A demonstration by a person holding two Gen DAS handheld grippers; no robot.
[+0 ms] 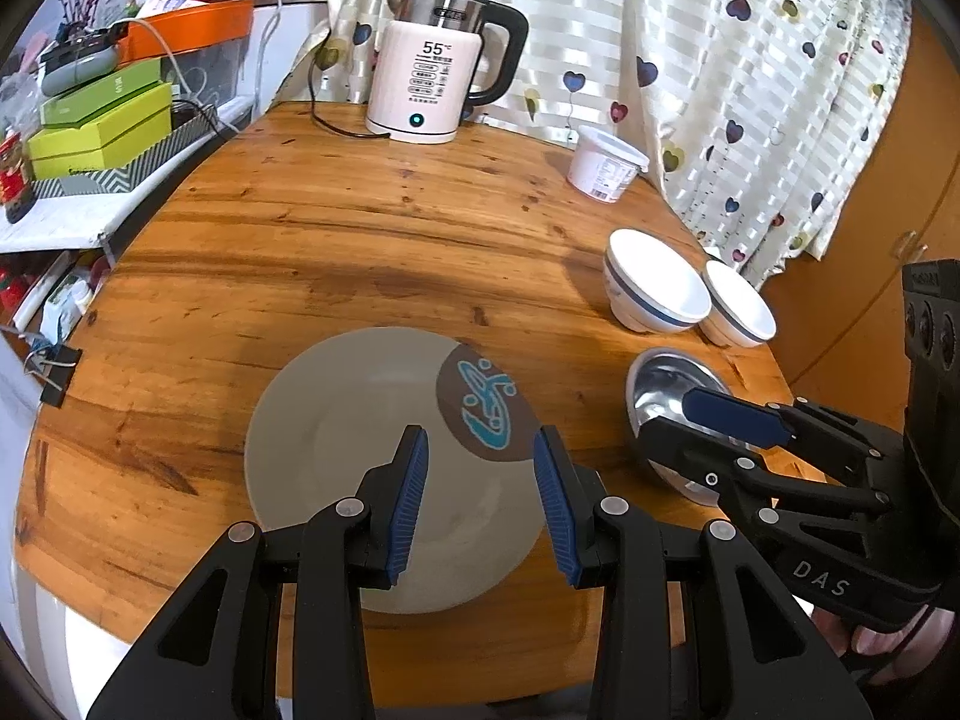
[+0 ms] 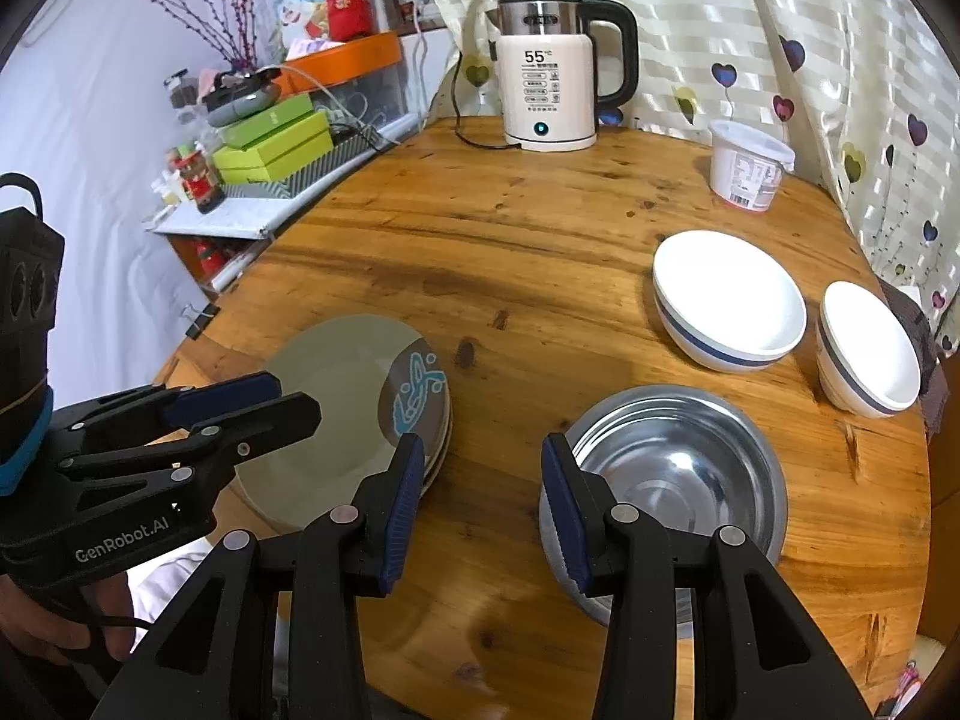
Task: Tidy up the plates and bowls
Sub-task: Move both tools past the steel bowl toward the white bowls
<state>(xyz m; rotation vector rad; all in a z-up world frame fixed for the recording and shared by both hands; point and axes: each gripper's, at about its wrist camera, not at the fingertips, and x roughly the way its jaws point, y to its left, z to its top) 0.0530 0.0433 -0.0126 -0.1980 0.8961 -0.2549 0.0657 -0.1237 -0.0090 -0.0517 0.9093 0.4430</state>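
Note:
A grey plate (image 1: 360, 450) with a brown patch and blue fish design lies on the round wooden table (image 1: 360, 240); in the right wrist view it (image 2: 336, 396) tops a small stack. My left gripper (image 1: 480, 498) is open and empty just above this plate. A steel bowl (image 2: 678, 468) sits to its right, also in the left wrist view (image 1: 657, 384). My right gripper (image 2: 477, 504) is open and empty, its right finger over the steel bowl's near rim. Two white bowls with blue bands, a large one (image 2: 729, 300) and a small one (image 2: 867, 348), stand behind.
An electric kettle (image 2: 549, 78) and a white plastic tub (image 2: 747, 165) stand at the table's far side by a heart-print curtain (image 2: 780, 30). A shelf with green boxes (image 2: 273, 138) is at the left. The table edge is near the small bowl.

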